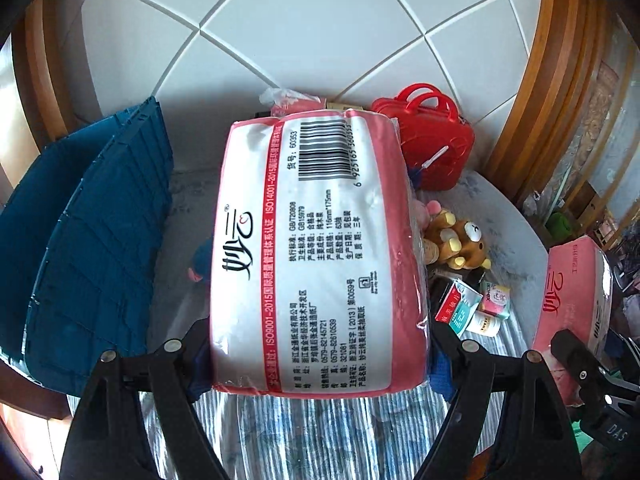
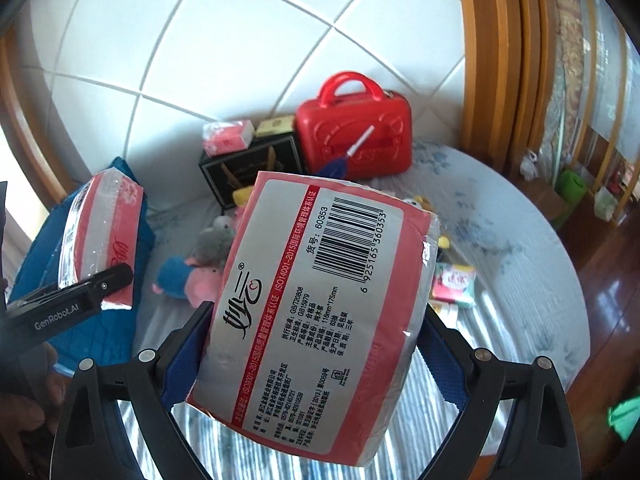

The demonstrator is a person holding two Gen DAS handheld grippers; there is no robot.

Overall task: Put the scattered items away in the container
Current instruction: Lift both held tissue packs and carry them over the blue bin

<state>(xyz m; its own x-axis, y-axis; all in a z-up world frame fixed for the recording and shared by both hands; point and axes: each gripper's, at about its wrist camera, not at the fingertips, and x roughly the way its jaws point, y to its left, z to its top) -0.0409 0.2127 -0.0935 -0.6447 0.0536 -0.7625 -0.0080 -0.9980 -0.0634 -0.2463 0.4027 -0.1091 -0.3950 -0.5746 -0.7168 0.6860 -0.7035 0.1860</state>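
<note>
My left gripper (image 1: 320, 340) is shut on a pink and white tissue pack (image 1: 316, 240), held lengthwise between the fingers above the table. My right gripper (image 2: 316, 320) is shut on a second, identical tissue pack (image 2: 320, 300), tilted to the right. Each view also catches the other hand's load: the right pack (image 1: 572, 292) at the far right, the left pack (image 2: 100, 224) at the left. The blue crate (image 1: 92, 240) stands at the table's left side, below and left of the left pack. A bear plush (image 1: 460, 244) and a blue and pink plush (image 2: 180, 276) lie on the table.
A red toy suitcase (image 2: 356, 132), a black box (image 2: 248, 172) and a small tissue packet (image 2: 228, 136) stand against the tiled wall. Small packets (image 1: 472, 308) lie right of centre. The round table's edge (image 2: 576, 320) curves off at the right above a wooden floor.
</note>
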